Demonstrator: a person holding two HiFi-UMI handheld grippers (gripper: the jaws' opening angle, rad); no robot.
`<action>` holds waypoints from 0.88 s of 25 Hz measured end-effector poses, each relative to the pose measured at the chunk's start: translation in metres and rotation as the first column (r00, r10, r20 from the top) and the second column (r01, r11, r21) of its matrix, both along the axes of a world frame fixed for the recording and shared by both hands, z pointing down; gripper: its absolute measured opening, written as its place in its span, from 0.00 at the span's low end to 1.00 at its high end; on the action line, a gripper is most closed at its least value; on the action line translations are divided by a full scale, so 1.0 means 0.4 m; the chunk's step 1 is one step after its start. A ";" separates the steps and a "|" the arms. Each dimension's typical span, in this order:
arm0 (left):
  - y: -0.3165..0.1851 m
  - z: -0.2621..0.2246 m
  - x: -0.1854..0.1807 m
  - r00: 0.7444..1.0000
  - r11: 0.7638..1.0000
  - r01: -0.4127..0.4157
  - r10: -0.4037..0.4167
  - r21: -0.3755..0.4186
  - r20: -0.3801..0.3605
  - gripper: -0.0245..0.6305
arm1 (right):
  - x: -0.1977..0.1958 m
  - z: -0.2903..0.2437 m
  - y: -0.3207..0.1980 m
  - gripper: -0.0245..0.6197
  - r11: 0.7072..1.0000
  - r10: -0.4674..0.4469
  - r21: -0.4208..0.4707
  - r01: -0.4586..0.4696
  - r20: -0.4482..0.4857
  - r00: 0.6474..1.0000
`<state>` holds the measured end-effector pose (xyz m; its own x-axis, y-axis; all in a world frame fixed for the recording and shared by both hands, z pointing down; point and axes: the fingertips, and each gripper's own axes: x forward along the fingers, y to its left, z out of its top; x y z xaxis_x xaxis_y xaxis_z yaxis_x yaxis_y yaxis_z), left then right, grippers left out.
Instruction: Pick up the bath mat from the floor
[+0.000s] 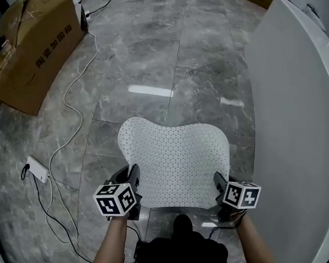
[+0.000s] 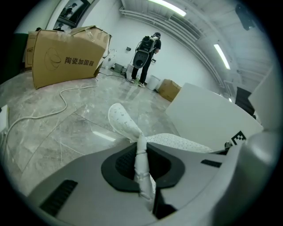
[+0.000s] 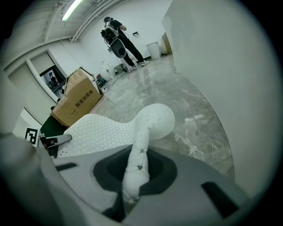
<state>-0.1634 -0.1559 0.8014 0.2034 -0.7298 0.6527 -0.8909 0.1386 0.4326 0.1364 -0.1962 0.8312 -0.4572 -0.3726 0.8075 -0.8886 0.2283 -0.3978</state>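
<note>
Left gripper nearly closed, jaws pinching near left edge of bath mat into thin fold. Right gripper likewise nearly closed, clamped on near right edge. Mat spans between both grippers and spreads ahead of them (white, dotted with small holes); near edge raised off grey marble floor, far edge contact unclear. White tub wall just right of right gripper. Cardboard box well ahead-left of left gripper. White cable runs along floor left of left gripper.
</note>
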 end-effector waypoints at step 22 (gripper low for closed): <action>0.113 -1.083 0.022 0.998 0.998 0.060 -0.060 0.019 -0.022 0.08 | 0.001 -1.082 0.085 0.08 0.995 -0.039 0.097 0.035 0.044 0.998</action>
